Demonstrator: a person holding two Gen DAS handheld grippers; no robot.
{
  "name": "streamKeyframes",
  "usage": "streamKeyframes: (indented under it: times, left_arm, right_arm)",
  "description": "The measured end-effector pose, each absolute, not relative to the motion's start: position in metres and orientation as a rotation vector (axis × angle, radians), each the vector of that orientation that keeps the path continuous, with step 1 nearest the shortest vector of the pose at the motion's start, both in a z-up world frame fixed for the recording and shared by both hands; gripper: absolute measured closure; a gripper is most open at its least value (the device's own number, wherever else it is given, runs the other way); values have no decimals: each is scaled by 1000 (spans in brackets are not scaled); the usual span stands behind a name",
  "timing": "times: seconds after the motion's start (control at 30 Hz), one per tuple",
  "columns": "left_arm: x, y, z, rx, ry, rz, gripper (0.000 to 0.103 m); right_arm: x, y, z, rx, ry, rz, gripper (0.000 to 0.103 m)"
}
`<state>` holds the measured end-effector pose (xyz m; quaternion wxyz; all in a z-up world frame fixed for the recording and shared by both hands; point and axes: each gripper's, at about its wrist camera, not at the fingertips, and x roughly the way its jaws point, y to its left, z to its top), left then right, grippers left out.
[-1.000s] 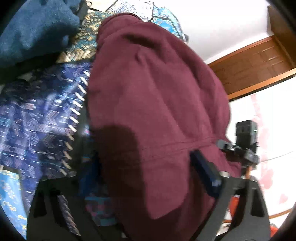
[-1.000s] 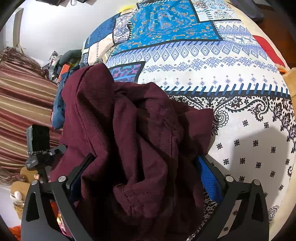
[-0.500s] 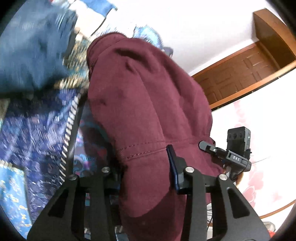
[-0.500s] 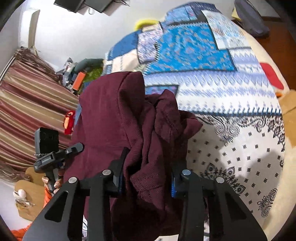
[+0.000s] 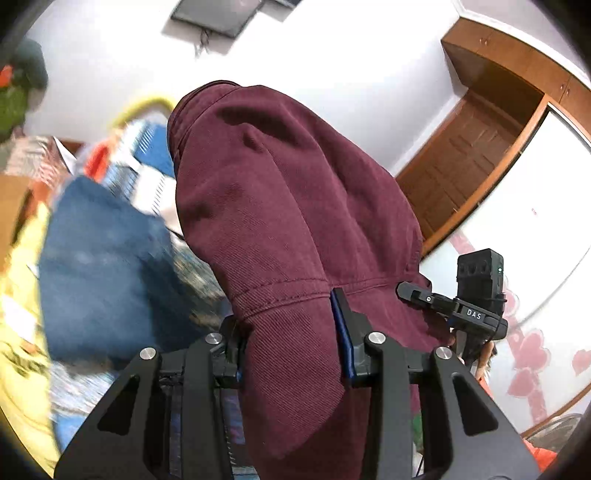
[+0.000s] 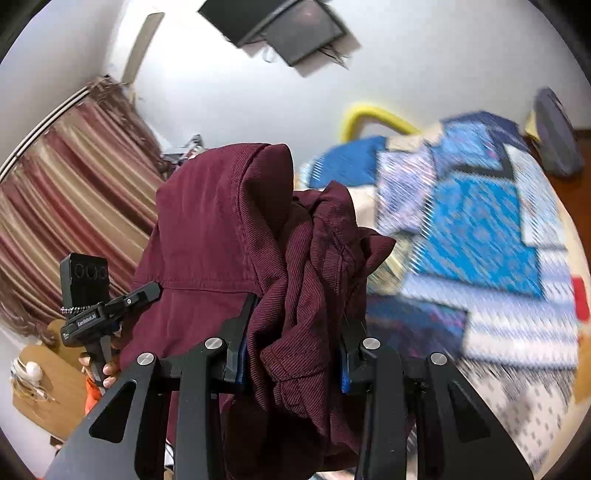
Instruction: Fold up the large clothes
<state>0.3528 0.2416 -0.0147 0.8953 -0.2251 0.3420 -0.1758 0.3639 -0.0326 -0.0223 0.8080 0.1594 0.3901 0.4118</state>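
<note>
A dark maroon garment [image 5: 280, 206] hangs lifted between both grippers, above the bed. My left gripper [image 5: 291, 343] is shut on its hemmed edge, with cloth bulging between the blue pads. My right gripper [image 6: 291, 354] is shut on a bunched fold of the same garment [image 6: 229, 236]. The right gripper's handle and camera show in the left wrist view [image 5: 476, 295]; the left one shows in the right wrist view [image 6: 88, 295]. The garment's lower part is hidden behind the fingers.
A blue patchwork bedspread [image 6: 480, 236] covers the bed below. Blue denim clothing [image 5: 99, 266] and yellow fabric [image 5: 22, 332] lie at left. A wooden door [image 5: 465, 173], striped curtain [image 6: 70, 206] and wall screen [image 6: 295, 29] surround the bed.
Both grippers have closed on the maroon garment and lifted it off the bed, tilting up so the walls and wall screen come into view.
</note>
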Motion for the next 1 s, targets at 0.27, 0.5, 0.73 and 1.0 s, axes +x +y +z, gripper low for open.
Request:
streamKeyframes:
  times: [0.27, 0.5, 0.73, 1.0]
  left_arm:
    - [389, 354, -18, -490, 710, -237, 66]
    - [440, 427, -105, -580, 807, -89, 61]
    - [449, 452, -166, -568, 848, -37, 41]
    - [401, 408, -129, -343, 863, 116, 37]
  right_arm:
    - [402, 81, -37, 301, 826, 934, 71]
    - [446, 151, -101, 251, 903, 884, 70]
    - [452, 158, -148, 171, 965, 798, 47]
    - [416, 139, -108, 47, 926, 719, 46]
